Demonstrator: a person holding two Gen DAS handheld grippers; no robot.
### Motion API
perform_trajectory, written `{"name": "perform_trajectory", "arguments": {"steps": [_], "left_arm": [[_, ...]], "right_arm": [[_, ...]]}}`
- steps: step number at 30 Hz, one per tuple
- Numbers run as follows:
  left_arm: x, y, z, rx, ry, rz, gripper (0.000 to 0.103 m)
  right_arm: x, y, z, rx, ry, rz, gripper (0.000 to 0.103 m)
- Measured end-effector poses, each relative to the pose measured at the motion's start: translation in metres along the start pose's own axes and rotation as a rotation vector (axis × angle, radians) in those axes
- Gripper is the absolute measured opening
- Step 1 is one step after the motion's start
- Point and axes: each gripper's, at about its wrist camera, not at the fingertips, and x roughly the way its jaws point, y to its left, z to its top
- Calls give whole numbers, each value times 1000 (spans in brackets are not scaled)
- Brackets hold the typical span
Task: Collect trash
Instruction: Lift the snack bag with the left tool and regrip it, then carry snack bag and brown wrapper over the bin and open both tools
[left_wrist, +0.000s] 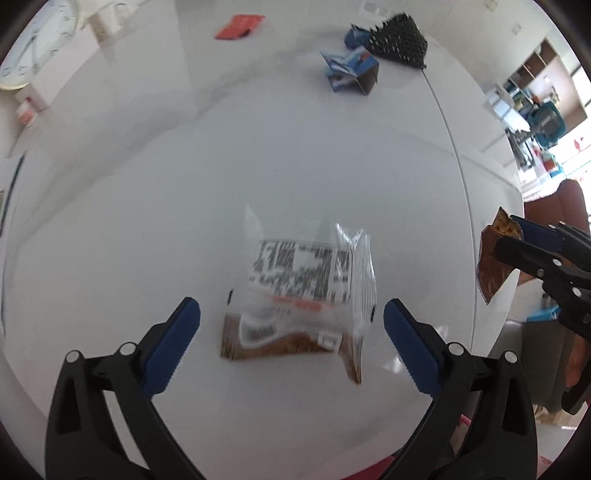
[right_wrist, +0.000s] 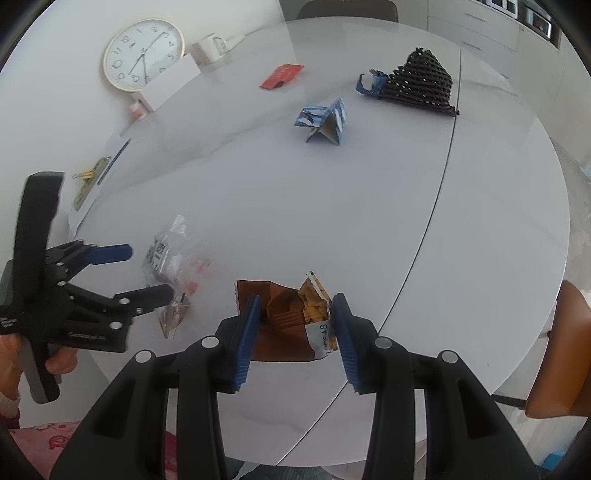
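Observation:
A clear plastic wrapper (left_wrist: 301, 291) with black print and brown crumbs lies on the white table (left_wrist: 258, 166). My left gripper (left_wrist: 291, 314) is open, one finger on each side of it, not touching. It also shows in the right wrist view (right_wrist: 147, 271), by the same wrapper (right_wrist: 171, 273). My right gripper (right_wrist: 293, 308) is shut on a crumpled brown snack bag (right_wrist: 288, 317), held just above the table. The left wrist view shows that bag (left_wrist: 495, 258) in the right gripper (left_wrist: 511, 236) at the table's right edge.
Farther back lie a folded blue carton (right_wrist: 325, 120), a torn blue box (right_wrist: 371, 83) beside a black mesh piece (right_wrist: 421, 83), and a red packet (right_wrist: 282, 75). A wall clock (right_wrist: 142, 53), white box (right_wrist: 170, 86), mug (right_wrist: 210, 48) and clips (right_wrist: 88, 177) sit at the left. An orange chair (right_wrist: 561, 354) stands right.

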Motion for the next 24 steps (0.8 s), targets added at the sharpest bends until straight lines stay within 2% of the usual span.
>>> {"name": "perform_trajectory", "arguments": {"steps": [3, 4, 5, 6, 7, 9, 10, 14, 19, 24], "left_arm": [[7, -5, 2, 32, 8, -8, 95], [7, -6, 3, 42, 4, -11, 87], [8, -7, 3, 48, 3, -23, 70], [9, -7, 3, 51, 10, -39, 63], [10, -7, 3, 54, 15, -46, 50], [9, -8, 2, 65, 1, -43, 46], [8, -9, 1, 73, -2, -39, 38], [-2, -16, 1, 100, -21, -36, 31], [-28, -32, -1, 106, -63, -50, 31], [-54, -75, -1, 163, -102, -68, 31]], "right_arm": [[4, -3, 2, 20, 5, -5, 42], [5, -4, 3, 25, 6, -7, 42], [6, -4, 3, 30, 8, -9, 42], [7, -5, 3, 33, 9, -10, 42], [8, -5, 4, 36, 12, -10, 42], [11, -7, 4, 42, 14, -9, 42], [11, -7, 5, 43, 15, -8, 42], [10, -8, 4, 42, 9, -5, 42], [-6, -14, -1, 42, -17, -6, 42], [-40, -29, -21, 46, -49, -20, 42]]}}
